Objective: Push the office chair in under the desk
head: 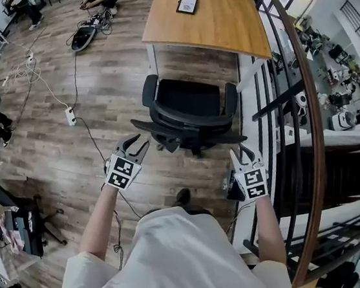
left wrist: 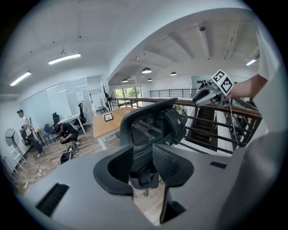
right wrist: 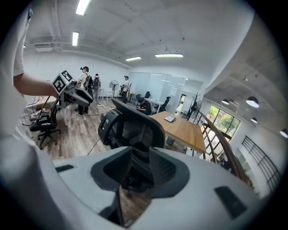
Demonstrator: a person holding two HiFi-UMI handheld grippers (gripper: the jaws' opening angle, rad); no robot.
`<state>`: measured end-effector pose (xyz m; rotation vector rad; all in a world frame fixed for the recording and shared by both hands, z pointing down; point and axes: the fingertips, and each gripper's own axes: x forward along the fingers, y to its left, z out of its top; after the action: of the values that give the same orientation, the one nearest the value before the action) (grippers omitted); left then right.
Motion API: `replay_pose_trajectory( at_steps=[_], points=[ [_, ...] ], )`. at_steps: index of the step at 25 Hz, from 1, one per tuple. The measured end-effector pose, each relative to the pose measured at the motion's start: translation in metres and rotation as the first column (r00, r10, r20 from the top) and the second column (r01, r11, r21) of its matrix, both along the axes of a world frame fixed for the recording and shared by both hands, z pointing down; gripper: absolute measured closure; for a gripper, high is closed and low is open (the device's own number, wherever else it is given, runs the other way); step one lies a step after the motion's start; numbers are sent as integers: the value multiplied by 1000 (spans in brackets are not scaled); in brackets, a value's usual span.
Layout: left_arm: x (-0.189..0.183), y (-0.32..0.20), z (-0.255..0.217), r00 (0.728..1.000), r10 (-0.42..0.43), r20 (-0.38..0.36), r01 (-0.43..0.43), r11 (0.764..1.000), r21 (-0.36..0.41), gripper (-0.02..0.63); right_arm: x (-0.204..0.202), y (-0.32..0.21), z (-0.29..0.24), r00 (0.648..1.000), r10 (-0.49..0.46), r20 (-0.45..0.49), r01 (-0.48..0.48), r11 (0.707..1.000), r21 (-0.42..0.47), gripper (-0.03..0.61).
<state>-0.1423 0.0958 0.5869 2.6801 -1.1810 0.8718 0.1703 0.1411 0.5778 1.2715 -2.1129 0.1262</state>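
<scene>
The left gripper [head: 138, 144] and right gripper [head: 245, 157] hover just behind the chair [head: 188, 106], fingers released, empty; the chair faces the table [head: 210, 19].

Floor [head: 51, 156]: wood planks, cables [head: 27, 69] upper left.
Railing [head: 308, 91]: dark, curved, right edge.
Ceiling [right wrist: 135, 27]: white, strip lights [right wrist: 168, 55].
Windows [right wrist: 223, 120]: far right.

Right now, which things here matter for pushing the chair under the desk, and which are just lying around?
For the job:
office chair
wooden desk
left gripper, open
right gripper, open

Lying about:
tablet-like panel on the desk
power strip
floor cable
another black chair, lower left
</scene>
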Motion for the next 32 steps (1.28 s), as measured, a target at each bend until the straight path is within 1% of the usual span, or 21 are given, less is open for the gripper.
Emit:
replay_pose_trajectory(
  at_steps=[4, 9, 12, 15, 18, 21, 24, 28, 32],
  points=[
    [6, -12, 23, 997, 15, 75, -14, 1000, -8, 477, 8, -14, 26, 997, -75, -30, 73, 995, -68, 448],
    [13, -24, 42, 988, 38, 152, -35, 999, -28, 456, 12, -27, 50, 983, -171, -72, 160, 978, -134, 443],
    [18, -29, 48, 977, 58, 204, -51, 998, -42, 442, 18, -36, 54, 969, -220, -111, 202, 966, -159, 442],
    [15, -32, 58, 965, 76, 250, -65, 996, -54, 439, 17, -40, 65, 959, -252, -132, 225, 955, -192, 436],
    [9, -40, 69, 945, 114, 307, -101, 993, -56, 434, 12, -45, 80, 947, -283, -153, 246, 944, -219, 423],
    [7, -42, 84, 913, 172, 371, -153, 985, -79, 410, 10, -42, 92, 935, -309, -173, 260, 930, -258, 408],
    [5, -44, 99, 864, 232, 447, -209, 973, -102, 388, 10, -39, 104, 918, -342, -200, 274, 913, -302, 388],
    [3, -59, 110, 807, 292, 513, -278, 955, -106, 373, 11, -47, 118, 880, -381, -283, 278, 897, -344, 379],
    [0, -70, 124, 719, 343, 604, -348, 931, -114, 360, 14, -53, 137, 819, -432, -378, 288, 879, -380, 377]
  ],
)
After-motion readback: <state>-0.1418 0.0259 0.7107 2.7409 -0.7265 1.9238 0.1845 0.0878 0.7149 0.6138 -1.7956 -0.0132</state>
